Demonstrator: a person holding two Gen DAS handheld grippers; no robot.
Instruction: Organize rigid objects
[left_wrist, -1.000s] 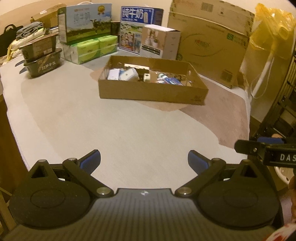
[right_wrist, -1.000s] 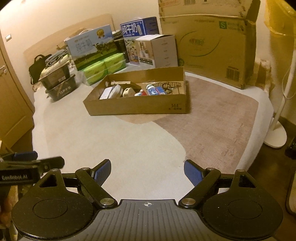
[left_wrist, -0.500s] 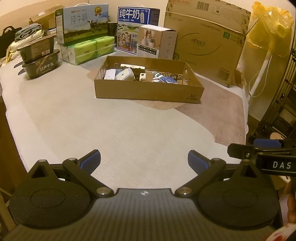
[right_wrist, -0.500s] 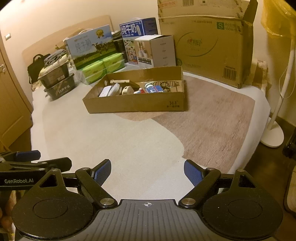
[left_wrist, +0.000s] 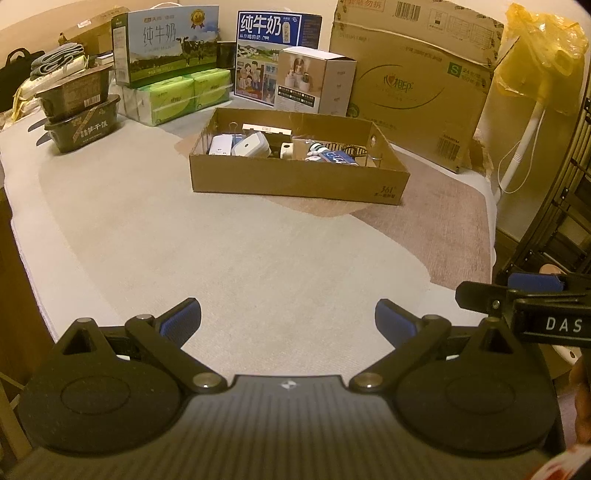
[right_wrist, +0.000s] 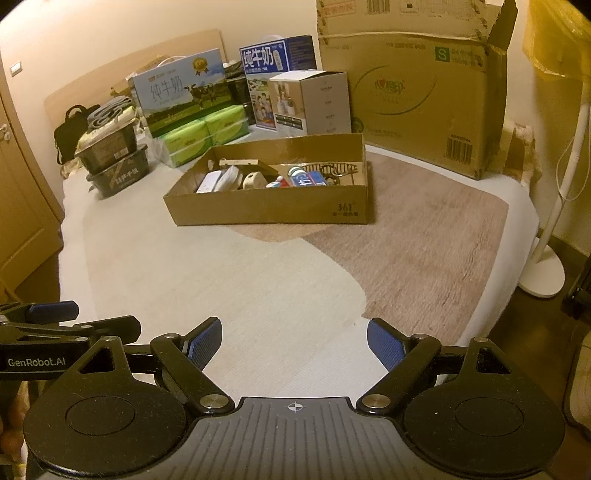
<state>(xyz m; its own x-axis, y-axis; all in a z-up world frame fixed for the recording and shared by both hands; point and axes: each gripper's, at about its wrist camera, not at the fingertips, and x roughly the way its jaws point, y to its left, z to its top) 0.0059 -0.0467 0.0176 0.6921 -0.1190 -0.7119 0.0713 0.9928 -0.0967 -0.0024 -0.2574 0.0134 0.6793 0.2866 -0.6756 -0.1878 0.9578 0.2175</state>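
Bed (left_wrist: 258, 240) | right wrist only: door (right_wrist: 22, 206) | both grippers empty, spread

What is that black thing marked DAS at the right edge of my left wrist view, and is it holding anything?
Observer: That is the right gripper. Its own camera shows its blue-padded jaws wide apart with nothing between them.
Operator: And where does the thin white pole on my right end?
Observer: In a round white base, standing on the floor.
Operator: Is there anything beyond the left side of my picture?
Observer: Yes, a small white switch plate is fixed to the wall.
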